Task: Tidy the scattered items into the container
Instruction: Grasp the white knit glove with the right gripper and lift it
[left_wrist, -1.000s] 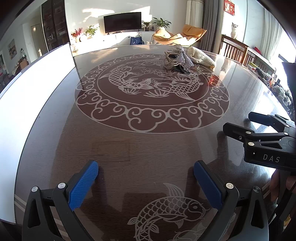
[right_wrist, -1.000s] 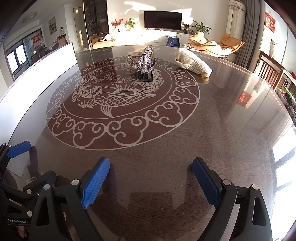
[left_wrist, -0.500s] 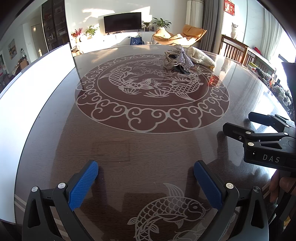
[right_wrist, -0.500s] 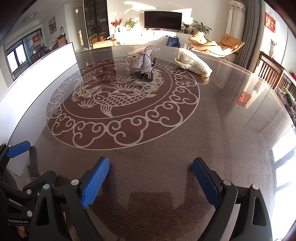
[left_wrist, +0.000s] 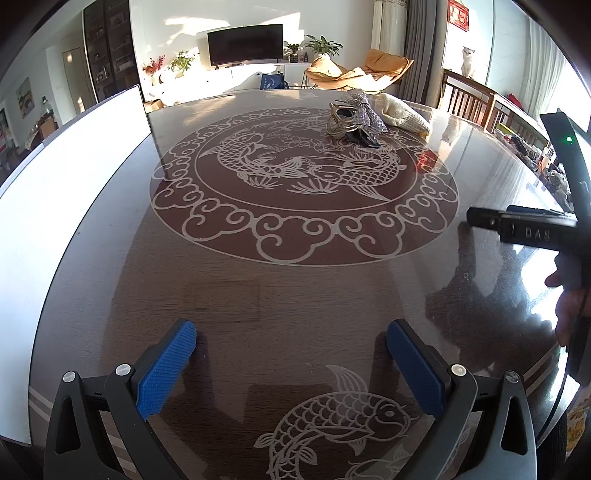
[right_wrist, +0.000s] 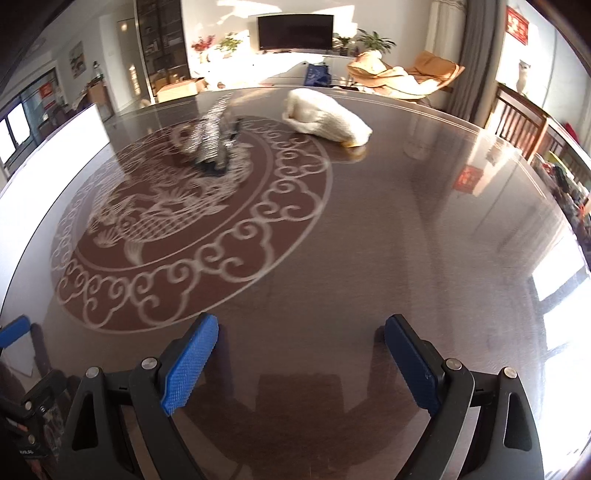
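A small heap of glittery silver and gold hair accessories (left_wrist: 354, 118) lies far off on the dark round table (left_wrist: 295, 280); it shows blurred in the right wrist view (right_wrist: 212, 140). A cream knitted pouch (left_wrist: 404, 116) lies just right of the heap, and also shows in the right wrist view (right_wrist: 327, 120). My left gripper (left_wrist: 291, 363) is open and empty above the near table edge. My right gripper (right_wrist: 301, 360) is open and empty, also near the front edge. Its body shows at the right of the left wrist view (left_wrist: 532, 229).
A white board (left_wrist: 62, 192) stands along the table's left side. Wooden chairs (left_wrist: 469, 99) stand at the far right. A living room with a TV (left_wrist: 245, 44) and an orange lounge chair (left_wrist: 364, 75) lies beyond the table.
My right gripper has turned to the right and moved forward, so its view is blurred and the pouch sits nearer centre. In the left wrist view it has risen. My left gripper stayed still.
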